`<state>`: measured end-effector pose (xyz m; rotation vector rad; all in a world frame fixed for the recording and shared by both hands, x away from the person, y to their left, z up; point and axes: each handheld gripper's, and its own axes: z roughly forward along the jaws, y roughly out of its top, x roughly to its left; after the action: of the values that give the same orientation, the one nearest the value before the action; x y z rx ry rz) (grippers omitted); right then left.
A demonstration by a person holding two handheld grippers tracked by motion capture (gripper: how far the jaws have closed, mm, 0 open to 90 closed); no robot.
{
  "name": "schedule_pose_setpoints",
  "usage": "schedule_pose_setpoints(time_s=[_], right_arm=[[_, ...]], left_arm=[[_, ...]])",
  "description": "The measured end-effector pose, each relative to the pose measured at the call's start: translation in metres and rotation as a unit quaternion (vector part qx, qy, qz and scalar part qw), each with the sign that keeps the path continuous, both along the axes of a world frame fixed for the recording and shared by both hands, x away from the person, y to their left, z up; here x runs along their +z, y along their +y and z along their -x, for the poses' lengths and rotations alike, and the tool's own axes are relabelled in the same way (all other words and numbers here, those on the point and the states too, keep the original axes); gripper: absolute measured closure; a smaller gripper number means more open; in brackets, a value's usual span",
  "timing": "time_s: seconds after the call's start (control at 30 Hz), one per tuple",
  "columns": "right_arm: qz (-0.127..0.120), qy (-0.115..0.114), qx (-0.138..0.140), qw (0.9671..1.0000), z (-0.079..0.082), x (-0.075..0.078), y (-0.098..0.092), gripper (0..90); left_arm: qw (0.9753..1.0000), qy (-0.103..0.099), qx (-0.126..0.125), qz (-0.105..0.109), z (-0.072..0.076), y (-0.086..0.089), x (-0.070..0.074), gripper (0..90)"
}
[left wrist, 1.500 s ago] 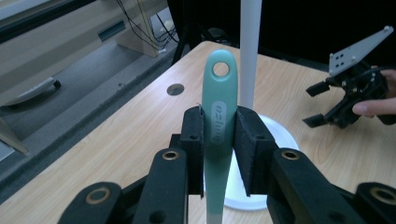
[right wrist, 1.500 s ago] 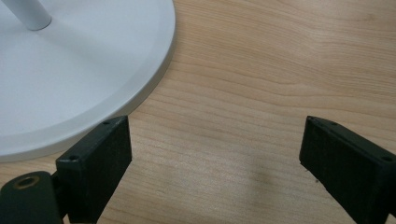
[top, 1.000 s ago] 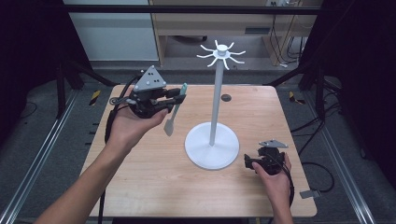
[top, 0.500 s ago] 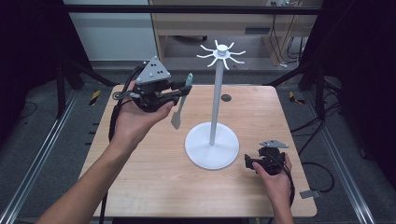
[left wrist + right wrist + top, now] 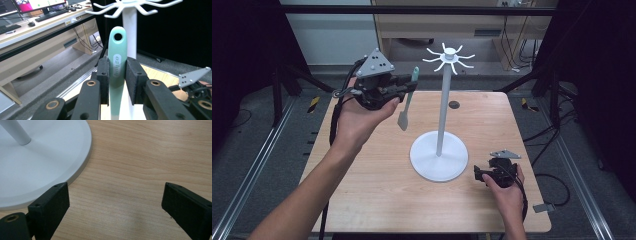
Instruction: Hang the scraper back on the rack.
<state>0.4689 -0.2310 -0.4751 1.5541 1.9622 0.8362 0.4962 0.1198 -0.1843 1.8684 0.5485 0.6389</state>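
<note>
— Looking from the high view, where's the spatula?
— Held above the tabletop's far left by the left gripper, near the white stand.
— Left gripper view?
— Jaws clamp its mint handle.
— Right gripper view?
— The right gripper's jaws are spread wide beside the stand's base, holding nothing.

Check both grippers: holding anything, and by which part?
Left gripper clamps the mint spatula by its handle, just below the hanging hole. Right gripper is open, holding nothing.

mint-green spatula, white hook stand, pale wood-grain table, black jaws.
</note>
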Motion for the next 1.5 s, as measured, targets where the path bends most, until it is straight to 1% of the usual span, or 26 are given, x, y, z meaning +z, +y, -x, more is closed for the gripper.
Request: schedule_pose_setpoints(time_s=[0.07, 0.1, 0.2, 0.37, 0.5, 0.6, 0.7, 0.83, 1.07, 1.37, 1.5], right_arm=[[-0.001, 0.001, -0.002, 1.0000, 0.000, 0.000, 0.001, 8.1], [-0.001, 0.002, -0.002, 1.0000, 0.000, -0.001, 0.001, 8.1], [0.001, 0.003, 0.001, 1.0000, 0.000, 0.000, 0.001, 8.1], [0.001, 0.003, 0.001, 1.0000, 0.000, 0.000, 0.001, 8.1], [0.000, 0.002, -0.001, 1.0000, 0.000, 0.000, 0.001, 8.1], [0.000, 0.001, -0.001, 1.0000, 0.000, 0.000, 0.001, 8.1], [-0.001, 0.001, 0.000, 1.0000, 0.000, 0.000, 0.001, 8.1], [-0.001, 0.002, 0.000, 1.0000, 0.000, 0.000, 0.001, 8.1], [-0.004, 0.001, -0.001, 1.0000, 0.001, 0.000, 0.001, 8.2], [-0.002, 0.002, 0.001, 1.0000, 0.000, 0.000, 0.002, 8.1], [-0.004, 0.002, -0.001, 1.0000, 0.000, 0.000, 0.002, 8.1]], left_arm=[[0.9999, 0.006, 0.002, 0.012, -0.004, 0.002, 0.000, 74.0], [0.9999, 0.007, 0.004, 0.014, -0.006, 0.002, 0.001, 74.0], [0.9998, 0.004, 0.004, 0.016, -0.008, 0.004, 0.003, 74.0], [0.9998, 0.007, 0.000, 0.021, -0.010, 0.001, 0.008, 74.0], [0.9990, 0.019, -0.005, 0.040, -0.015, 0.001, 0.009, 74.0], [0.9985, 0.029, -0.010, 0.045, -0.019, 0.000, 0.007, 74.0], [0.9979, 0.033, -0.015, 0.054, -0.020, -0.001, 0.008, 74.0], [0.9981, 0.031, -0.020, 0.049, -0.018, -0.005, 0.009, 74.0], [0.9984, 0.030, -0.014, 0.047, -0.019, -0.011, 0.010, 74.0], [0.9980, 0.035, -0.023, 0.047, -0.021, -0.011, 0.008, 73.9], [0.9978, 0.039, -0.028, 0.046, -0.022, -0.015, 0.007, 73.9]])
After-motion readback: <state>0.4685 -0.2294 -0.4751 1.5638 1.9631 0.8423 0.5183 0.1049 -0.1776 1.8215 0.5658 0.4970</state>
